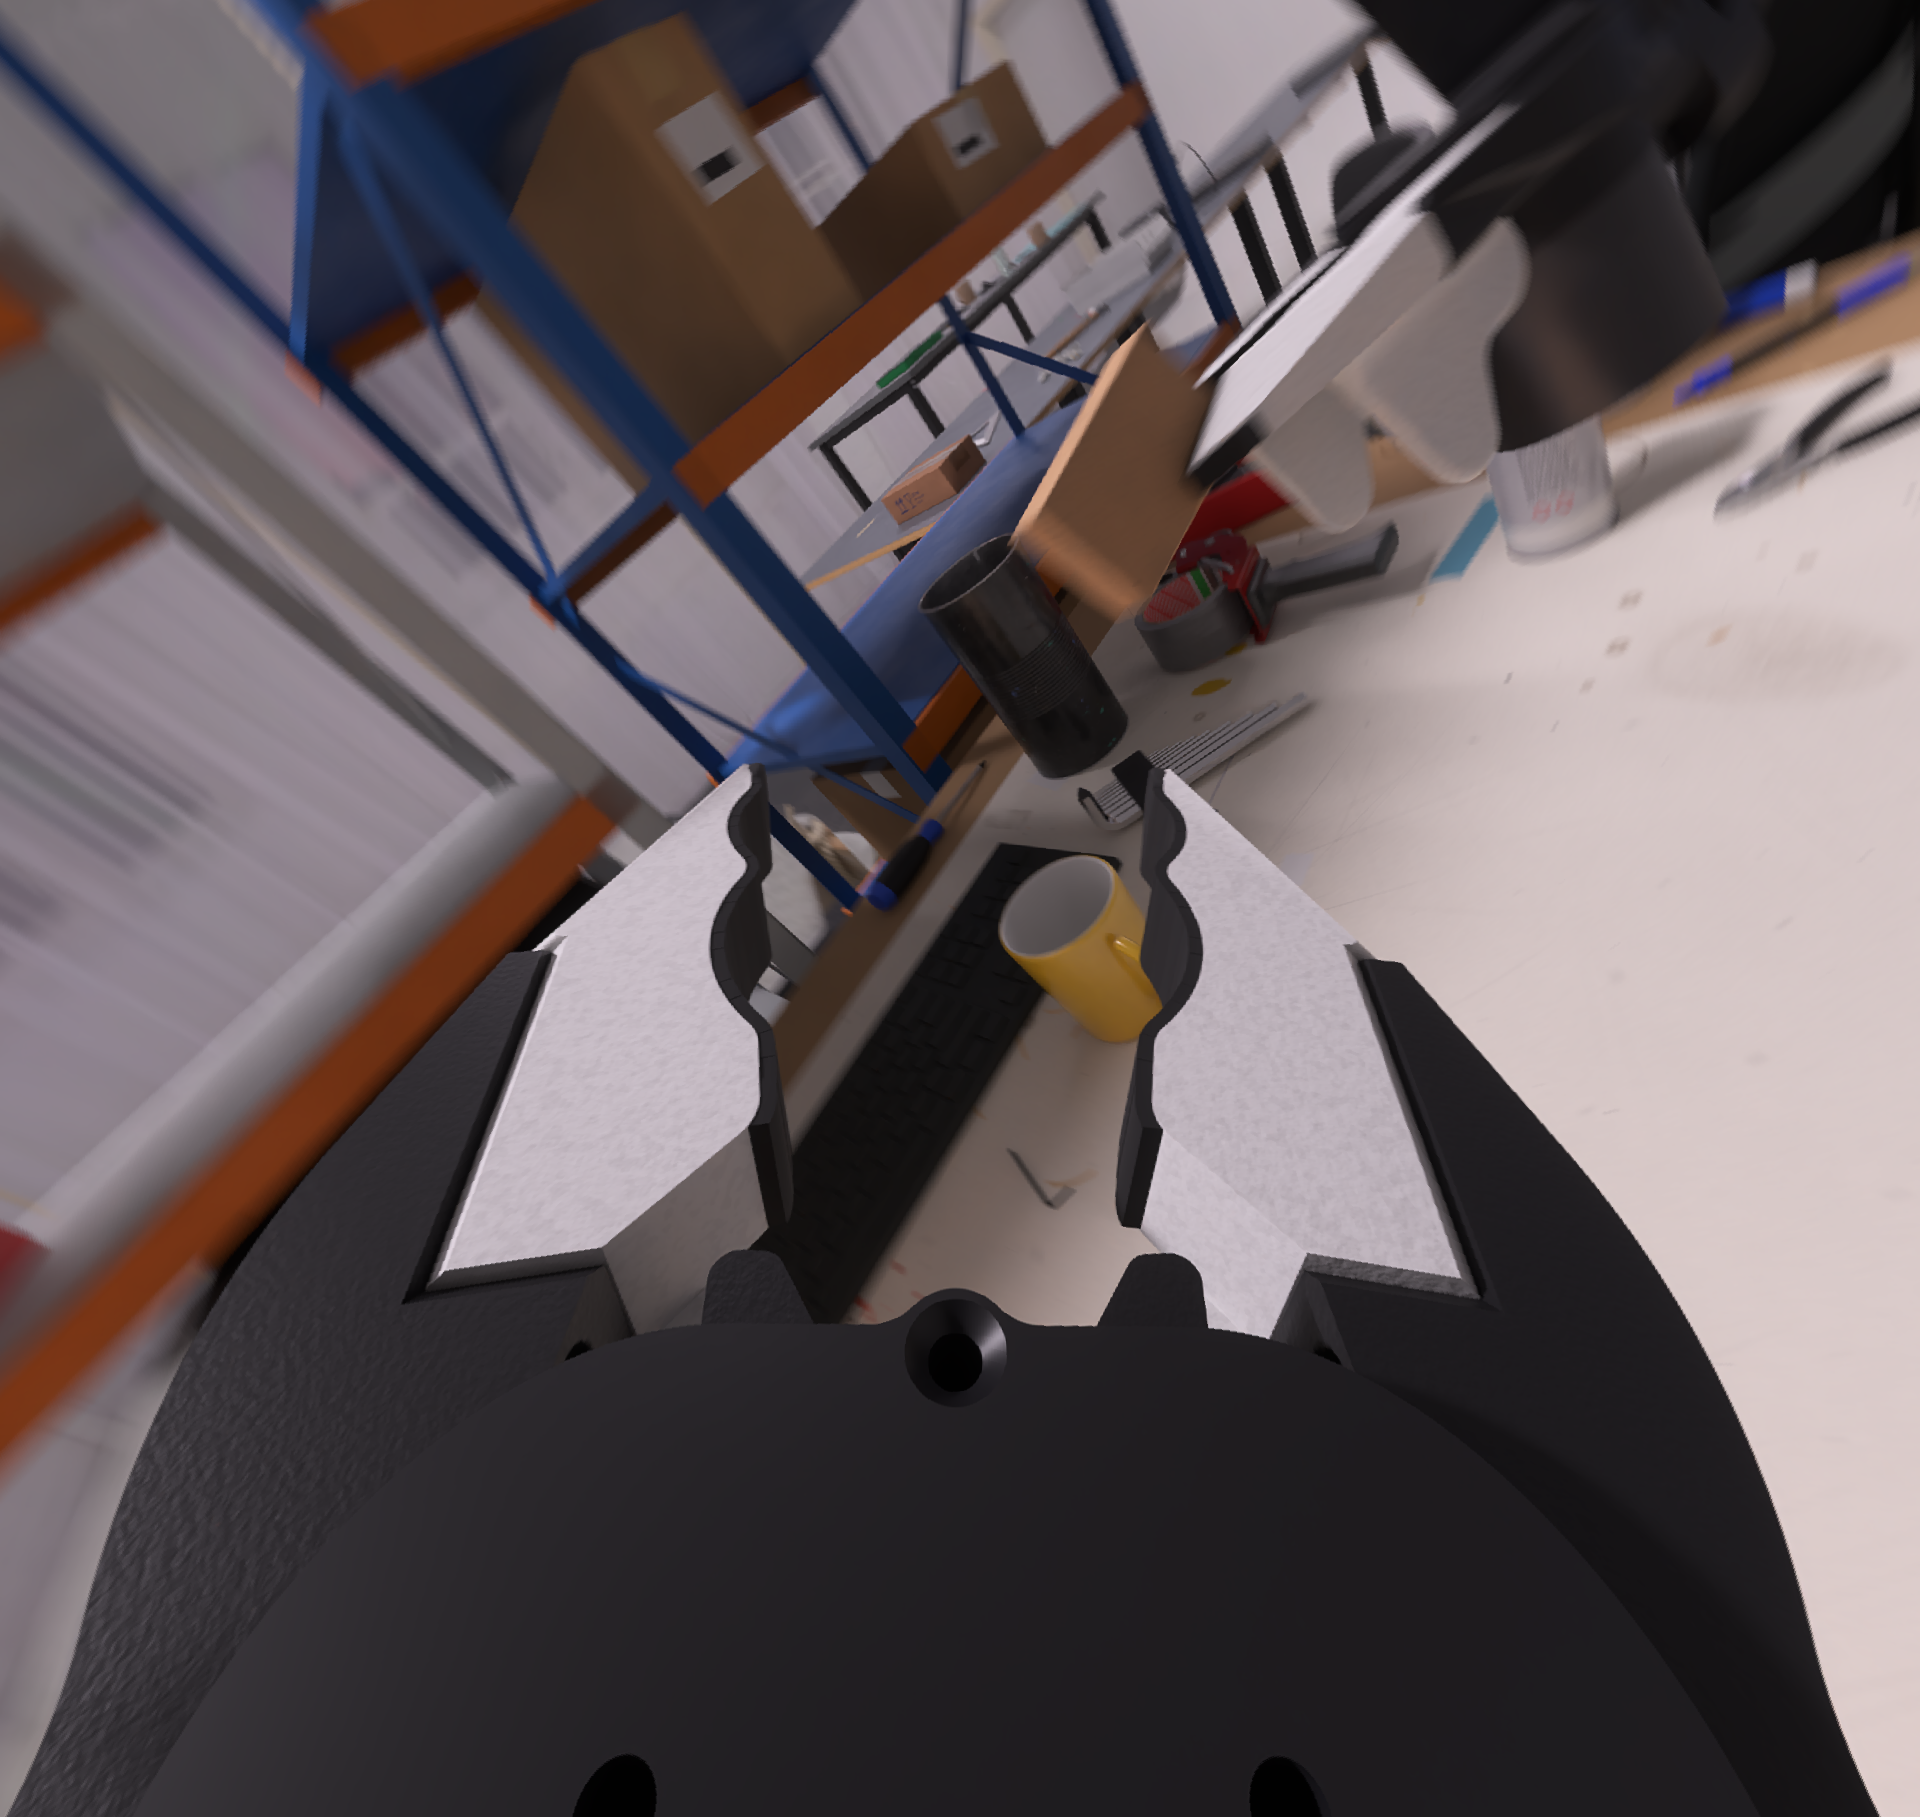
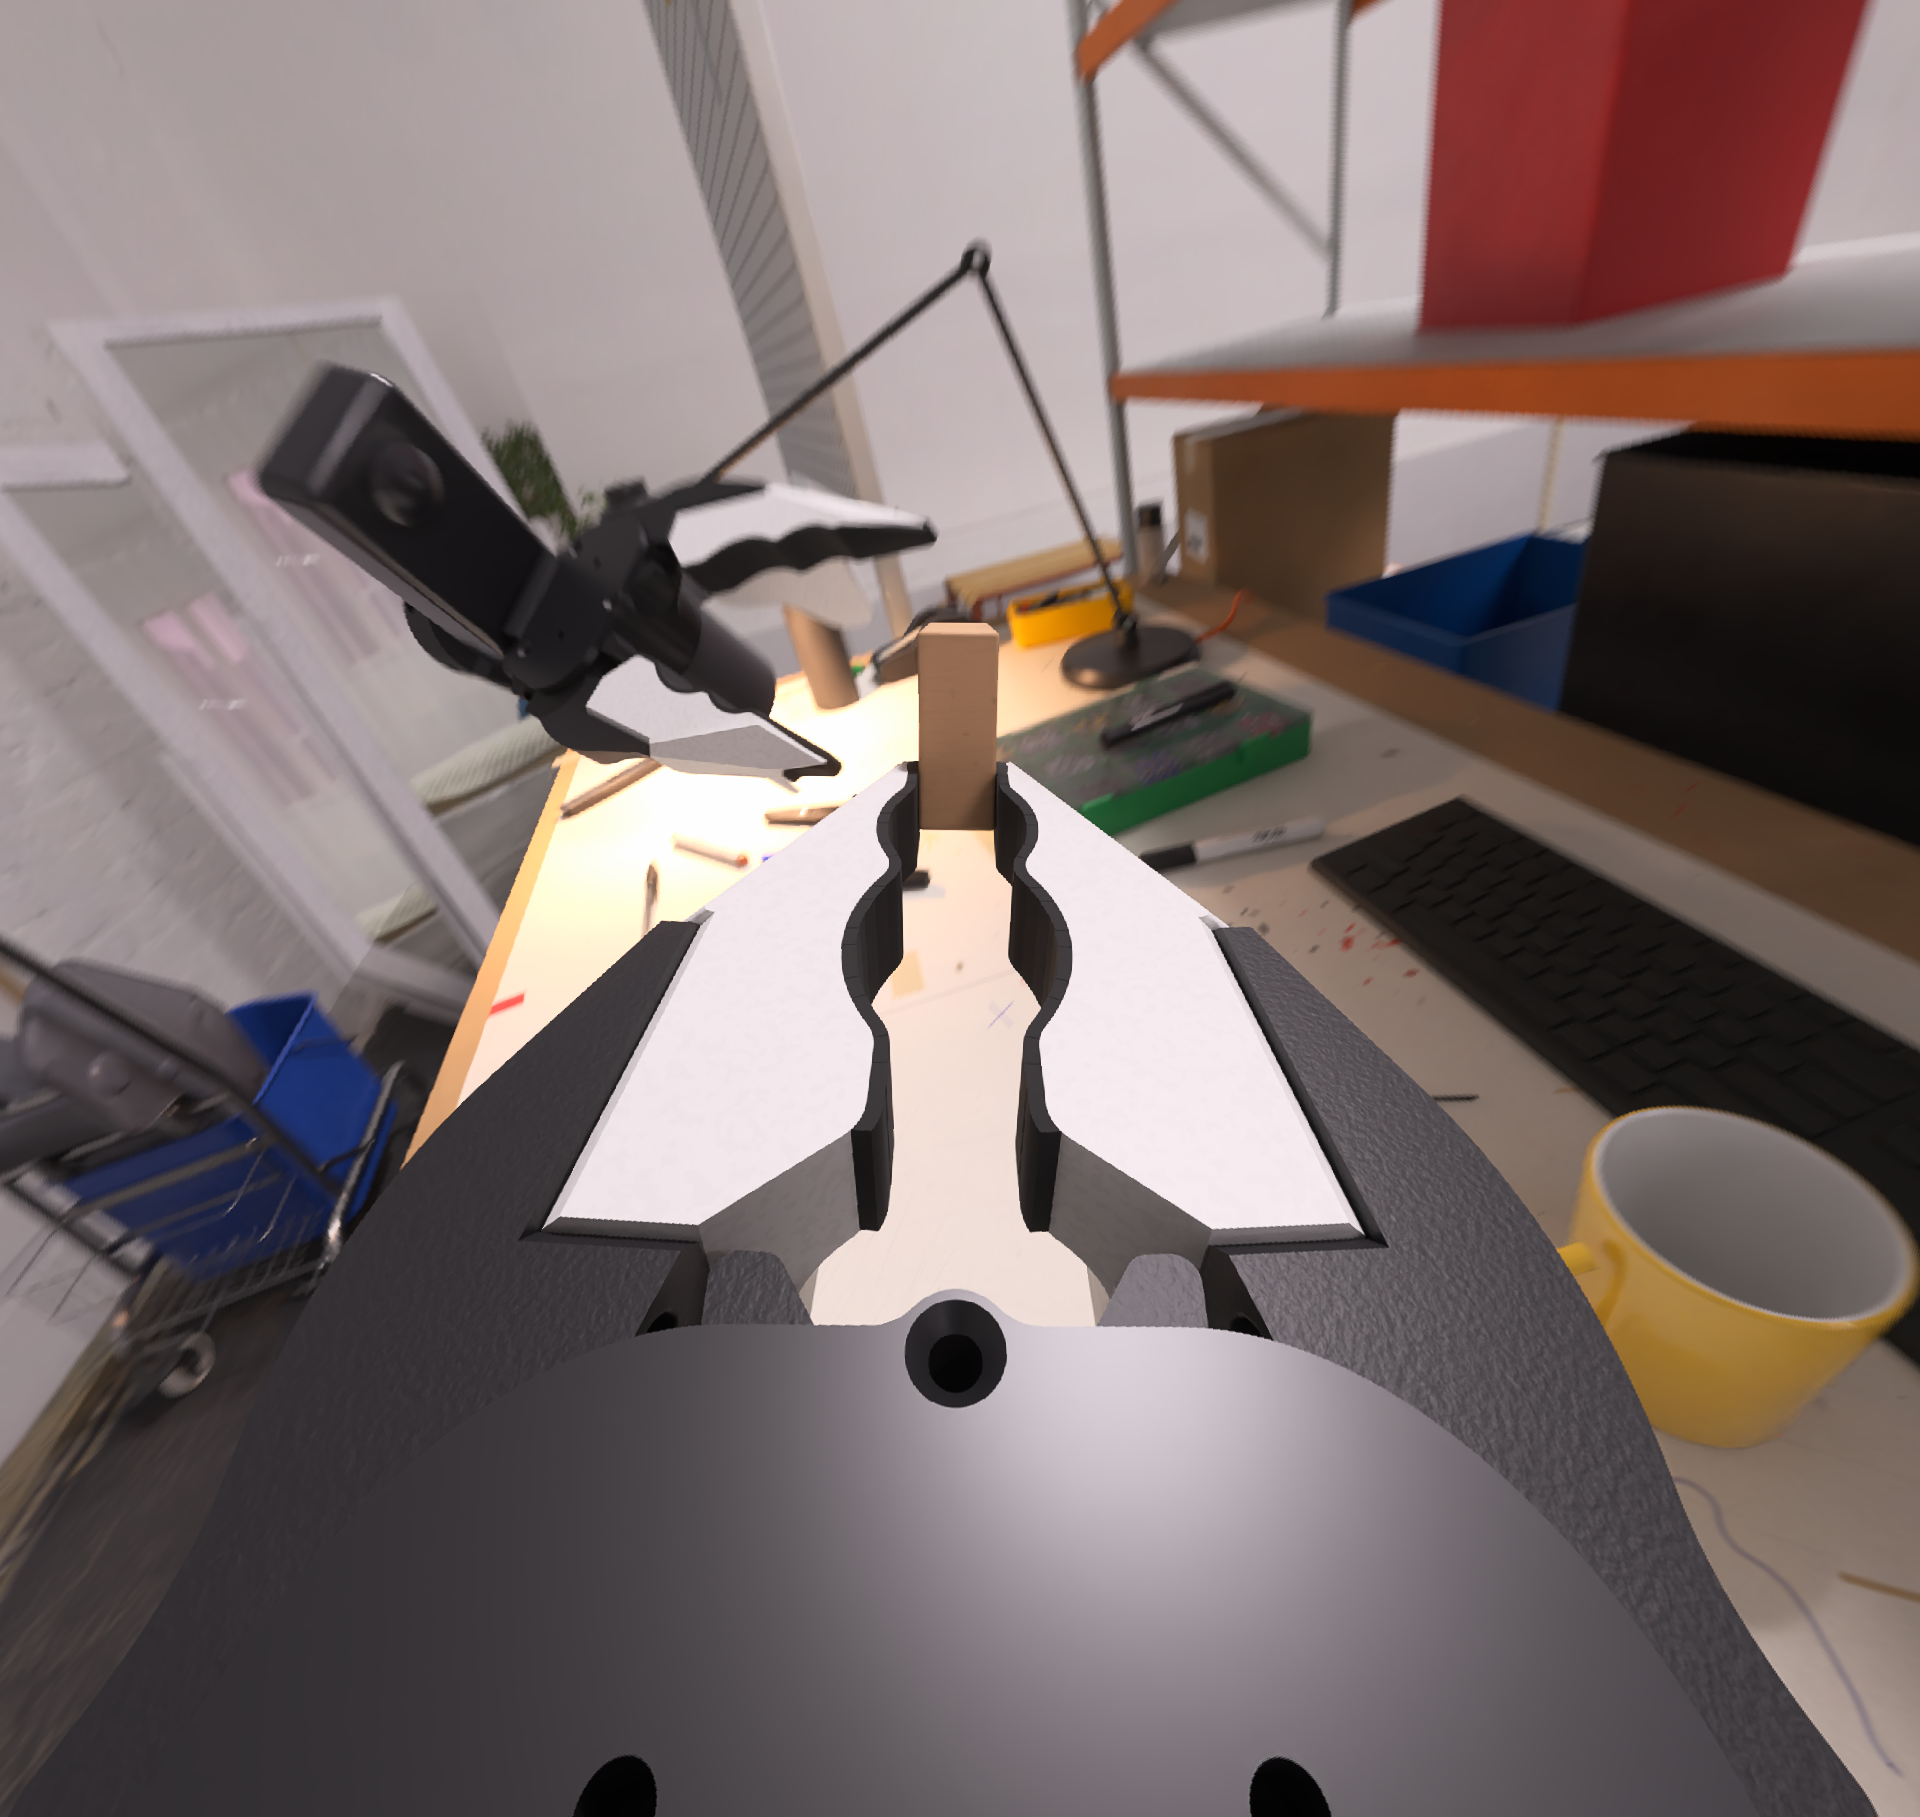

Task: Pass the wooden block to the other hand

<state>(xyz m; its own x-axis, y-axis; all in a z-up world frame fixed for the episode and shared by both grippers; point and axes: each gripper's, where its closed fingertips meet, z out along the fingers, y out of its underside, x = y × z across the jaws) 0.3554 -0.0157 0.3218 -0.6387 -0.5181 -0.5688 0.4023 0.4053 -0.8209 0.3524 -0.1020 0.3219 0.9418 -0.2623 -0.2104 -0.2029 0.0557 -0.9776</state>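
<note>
The wooden block [image 2: 958,718] is a tan rectangular bar. My right gripper [image 2: 958,793] is shut on its lower end, and the block sticks up beyond the fingertips, above the desk. In the left wrist view the block [image 1: 1112,479] hangs ahead, up and to the right, with the right gripper [image 1: 1210,437] clamped on its right end. My left gripper [image 1: 956,791] is open and empty. In the right wrist view it [image 2: 878,647] hovers just left of the block with jaws spread wide, not touching it.
A white desk [image 1: 1558,936] holds a yellow mug [image 1: 1081,946], a black keyboard [image 2: 1621,967], a black cylinder [image 1: 1023,655], a tape dispenser [image 1: 1205,604], a green tray [image 2: 1164,749] and a desk lamp [image 2: 1127,645]. Blue and orange shelving [image 1: 623,344] stands behind.
</note>
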